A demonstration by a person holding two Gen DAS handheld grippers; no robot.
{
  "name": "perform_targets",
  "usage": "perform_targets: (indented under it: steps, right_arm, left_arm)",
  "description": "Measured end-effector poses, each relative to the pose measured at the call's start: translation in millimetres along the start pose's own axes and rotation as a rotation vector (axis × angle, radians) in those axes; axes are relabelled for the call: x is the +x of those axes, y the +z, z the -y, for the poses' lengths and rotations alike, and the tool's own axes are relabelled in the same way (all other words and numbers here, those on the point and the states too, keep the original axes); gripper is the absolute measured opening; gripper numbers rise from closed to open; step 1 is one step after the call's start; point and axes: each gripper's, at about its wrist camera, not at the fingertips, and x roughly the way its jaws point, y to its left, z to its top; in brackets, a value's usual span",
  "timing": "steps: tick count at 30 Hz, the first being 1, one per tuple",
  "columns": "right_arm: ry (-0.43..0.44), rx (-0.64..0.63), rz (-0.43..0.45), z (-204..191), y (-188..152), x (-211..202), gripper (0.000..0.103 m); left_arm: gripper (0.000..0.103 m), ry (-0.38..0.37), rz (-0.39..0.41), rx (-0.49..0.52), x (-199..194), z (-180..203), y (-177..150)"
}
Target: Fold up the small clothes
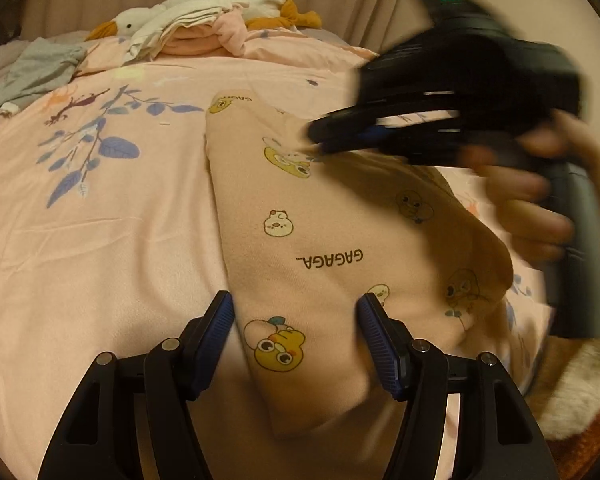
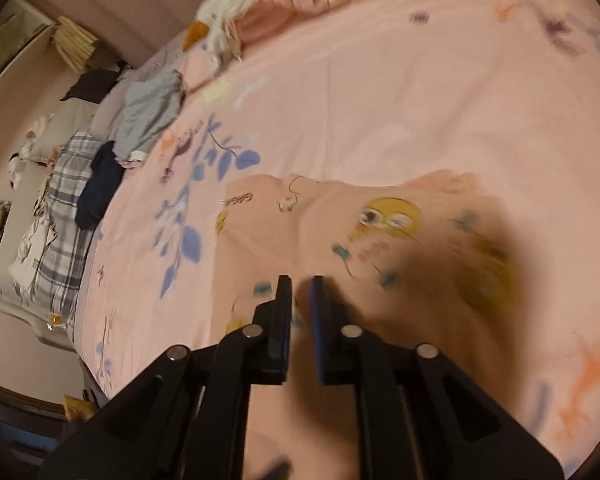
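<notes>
A pink small garment (image 1: 320, 232) printed with yellow ducks and "GAGAGA" lies lengthwise on the pink floral bedsheet (image 1: 100, 240). My left gripper (image 1: 296, 312) is open wide just above its near end, one blue pad on either side of the cloth, neither pressing it. The right gripper (image 1: 314, 146), blurred and held in a person's hand (image 1: 532, 208), has its tips at the garment's far part by a duck print. In the right wrist view that gripper (image 2: 301, 284) shows a narrow gap between its fingers, with nothing clamped, over the garment (image 2: 340, 216).
A heap of folded clothes and a duck plush (image 1: 196, 20) sits at the far end of the bed. A grey garment (image 1: 36, 72) lies at the far left. The right wrist view shows plaid cloth (image 2: 68, 184) and a dark piece (image 2: 100, 188) along the bed's edge.
</notes>
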Motion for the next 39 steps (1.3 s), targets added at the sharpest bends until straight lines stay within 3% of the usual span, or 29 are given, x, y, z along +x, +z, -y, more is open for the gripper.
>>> perform_targets:
  steps: [3, 5, 8, 10, 13, 15, 19, 22, 23, 24, 25, 26, 28, 31, 33, 35, 37, 39]
  right_arm:
    - [-0.040, -0.028, 0.071, 6, -25, -30, 0.031]
    - [-0.063, 0.034, 0.058, 27, -40, -23, 0.030]
    - [0.072, 0.172, 0.131, 52, -53, -17, 0.026]
    - [0.107, 0.206, 0.122, 56, -55, -29, 0.026]
    - [0.064, 0.160, 0.202, 46, -61, -62, 0.031]
    - [0.098, 0.131, 0.257, 41, -64, -75, 0.031]
    - [0.182, 0.063, 0.259, 34, -63, -68, 0.028]
    - [0.138, 0.083, 0.190, 43, -64, -49, 0.027]
    - [0.083, 0.120, 0.136, 51, -63, -36, 0.021]
    - [0.052, 0.151, 0.100, 61, -63, -24, 0.001]
    - [0.047, 0.157, 0.106, 65, -64, -22, 0.000]
    - [0.095, 0.179, 0.105, 73, -64, -22, 0.000]
    - [0.138, 0.209, 0.089, 79, -63, -23, 0.000]
    - [0.138, 0.184, 0.088, 77, -63, -24, 0.000]
    - [0.159, 0.190, 0.082, 74, -63, -29, 0.008]
    - [0.180, 0.186, 0.079, 71, -63, -41, 0.028]
    - [0.189, 0.151, 0.122, 70, -71, -66, 0.064]
    - [0.147, 0.124, 0.172, 70, -73, -84, 0.068]
  left_arm:
    - [0.064, 0.014, 0.009, -0.007, 0, 1, -1]
    - [0.064, 0.015, 0.013, -0.016, 0, 0, -1]
    - [0.064, 0.021, 0.012, -0.016, -1, -1, 0]
    - [0.062, 0.026, 0.007, -0.041, -4, -2, 2]
    - [0.046, -0.001, -0.010, -0.162, -13, -15, 14]
    - [0.034, -0.014, 0.010, -0.221, -22, -24, 25]
    - [0.031, 0.027, 0.144, -0.184, -40, -21, 54]
    - [0.032, -0.080, 0.091, -0.147, -14, -18, 75]
    - [0.032, -0.099, 0.045, -0.180, 3, -21, 79]
    - [0.031, -0.093, 0.006, -0.205, 15, -22, 80]
    - [0.031, -0.064, -0.031, -0.208, 28, -23, 77]
    - [0.030, -0.028, -0.042, -0.187, 34, -21, 73]
    - [0.028, 0.049, 0.013, -0.081, 31, -8, 62]
    - [0.028, 0.174, 0.031, 0.046, 28, 14, 55]
    - [0.028, 0.204, 0.031, 0.059, 27, 18, 56]
    - [0.029, 0.180, 0.019, 0.030, 24, 13, 58]
    - [0.036, 0.150, -0.004, 0.006, 16, 5, 60]
    - [0.060, 0.166, -0.007, -0.003, 4, -2, 65]
